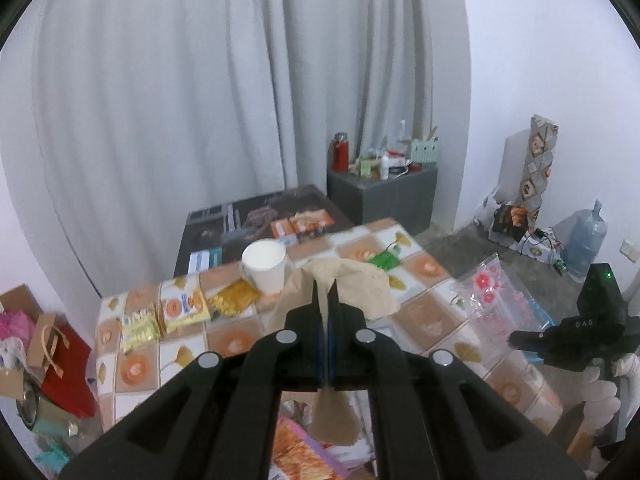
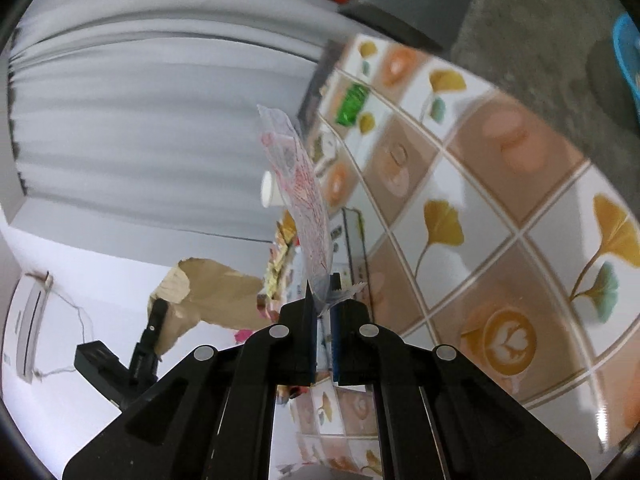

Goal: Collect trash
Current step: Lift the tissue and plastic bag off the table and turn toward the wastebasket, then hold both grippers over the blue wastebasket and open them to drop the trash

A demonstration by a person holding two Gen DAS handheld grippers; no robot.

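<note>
In the left wrist view my left gripper (image 1: 326, 294) is shut on a crumpled brown paper (image 1: 356, 284), which is held above the tiled tablecloth (image 1: 432, 312). At the right edge my right gripper (image 1: 516, 338) is shut on a clear plastic wrapper (image 1: 496, 304) with pink and red print. The right wrist view is rolled sideways. There my right gripper (image 2: 322, 290) pinches the same clear wrapper (image 2: 304, 192), which stands up from the fingertips. The left gripper (image 2: 159, 306) and the brown paper (image 2: 212, 292) show at the lower left.
On the table lie a white paper cup (image 1: 266, 266), yellow snack packets (image 1: 186, 308), a gold wrapper (image 1: 234, 300) and a green wrapper (image 1: 382, 260). A dark low table (image 1: 256, 216), a grey box (image 1: 384, 196), a water jug (image 1: 586, 240) and gift bags (image 1: 60, 356) stand around. A blue bin (image 2: 628, 52) is on the floor.
</note>
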